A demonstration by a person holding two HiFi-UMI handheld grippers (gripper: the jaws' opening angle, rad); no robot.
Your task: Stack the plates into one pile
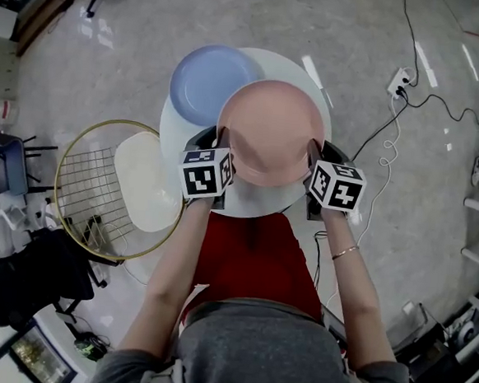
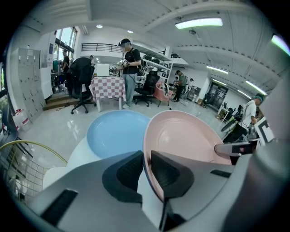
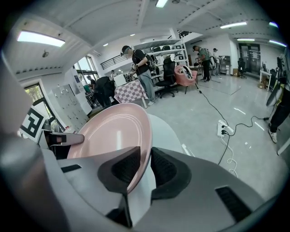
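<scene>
A pink plate (image 1: 271, 131) hangs between my two grippers over the round white table (image 1: 297, 67). My left gripper (image 1: 222, 140) is shut on its left rim, and in the left gripper view the pink plate (image 2: 186, 136) stands edge-on between the pads of the left gripper (image 2: 146, 156). My right gripper (image 1: 315, 150) is shut on the opposite rim, and in the right gripper view the pink plate (image 3: 113, 131) sits between the pads of the right gripper (image 3: 146, 158). A blue plate (image 1: 205, 83) lies flat on the table's far left, seen beside the pink one as the blue plate (image 2: 115, 131).
A wire chair with a cream seat (image 1: 145, 179) stands left of the table. A power strip with cables (image 1: 401, 79) lies on the floor at the right. A black bag (image 1: 35, 274) sits at lower left. A person (image 2: 129, 68) and a checkered table (image 2: 107, 86) stand far off.
</scene>
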